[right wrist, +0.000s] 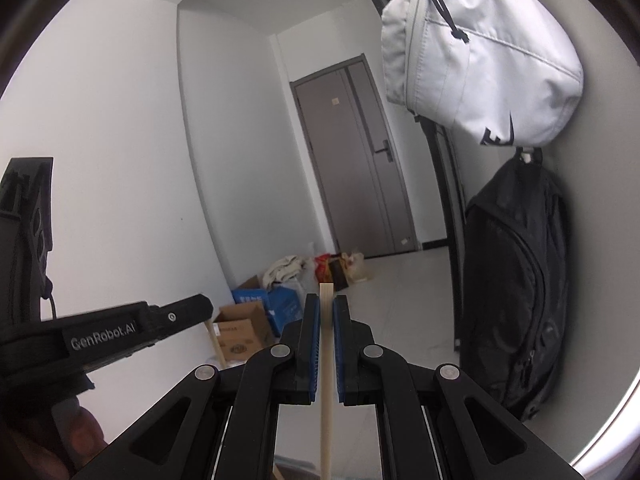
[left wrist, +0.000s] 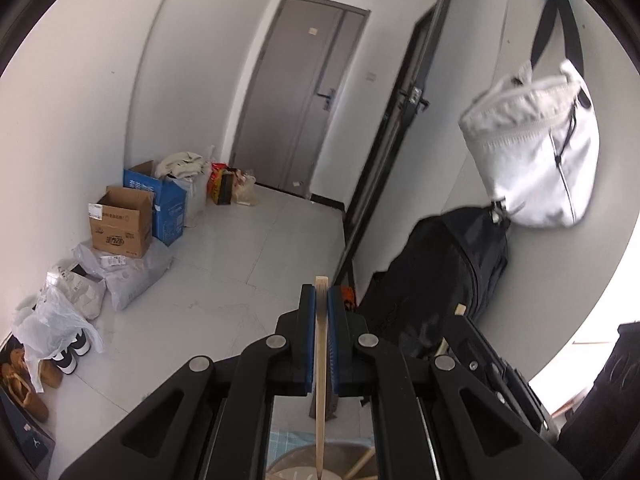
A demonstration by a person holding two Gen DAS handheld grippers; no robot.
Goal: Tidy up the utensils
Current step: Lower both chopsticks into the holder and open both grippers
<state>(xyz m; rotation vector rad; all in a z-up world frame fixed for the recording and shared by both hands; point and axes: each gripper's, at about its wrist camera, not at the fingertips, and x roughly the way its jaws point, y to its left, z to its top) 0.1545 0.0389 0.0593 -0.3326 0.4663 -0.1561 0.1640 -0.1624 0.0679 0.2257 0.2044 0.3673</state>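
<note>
left gripper [left wrist: 321, 300]: jaws clamped on a chopstick [left wrist: 321, 360] | right gripper [right wrist: 326, 312]: jaws pinching its own stick [right wrist: 326, 360] | both raised, facing the door [right wrist: 360, 152]

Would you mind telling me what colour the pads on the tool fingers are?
Blue pads, set on black fingers; clearest in the right wrist view.

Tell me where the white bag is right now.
The white bag hangs on the wall at the right of both wrist views, directly above the black backpack and right of the dark door frame.
</note>
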